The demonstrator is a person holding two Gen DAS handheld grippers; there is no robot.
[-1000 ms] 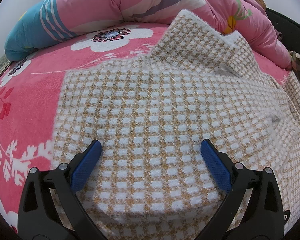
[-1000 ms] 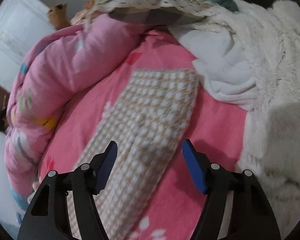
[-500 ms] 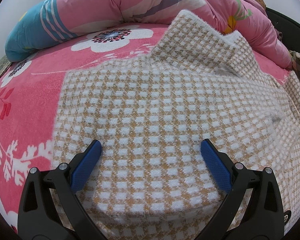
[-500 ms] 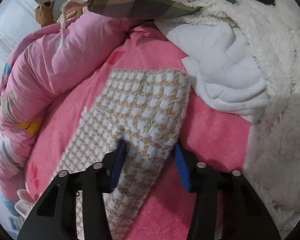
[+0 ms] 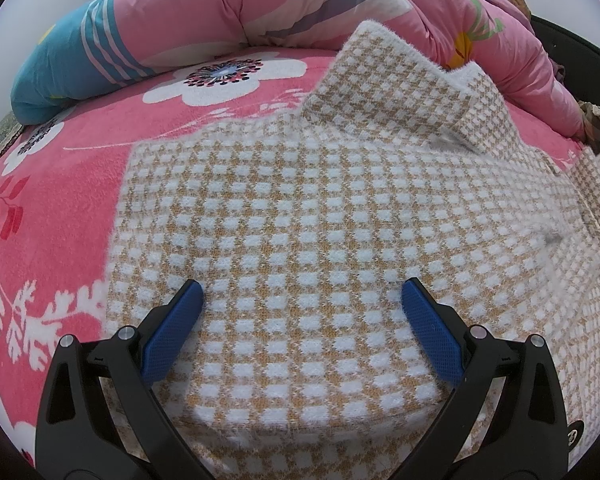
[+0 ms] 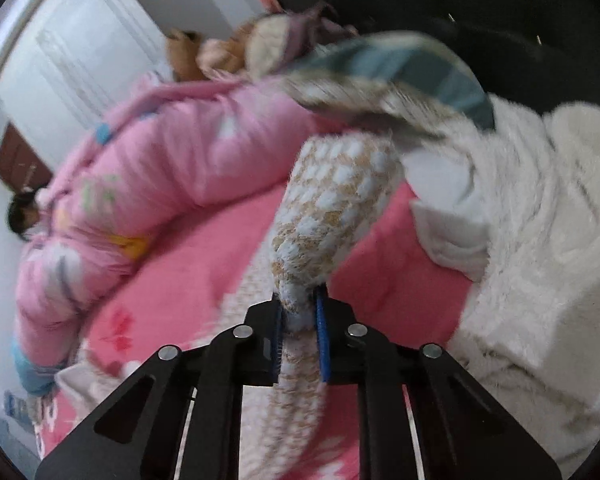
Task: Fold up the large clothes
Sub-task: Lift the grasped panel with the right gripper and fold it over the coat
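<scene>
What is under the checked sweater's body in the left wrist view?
The checked sweater lies spread on a pink floral blanket, which shows along its left edge and beyond the collar. Whatever lies directly beneath the sweater is covered.

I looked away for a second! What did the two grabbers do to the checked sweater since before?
The right gripper has just been closing: its jaws came down around the sweater's sleeve, pinched it, and lifted it off the pink bed sheet. The left gripper stayed put, jaws wide open, resting on the flat body of the checked sweater. The pink quilt did not move.
</scene>
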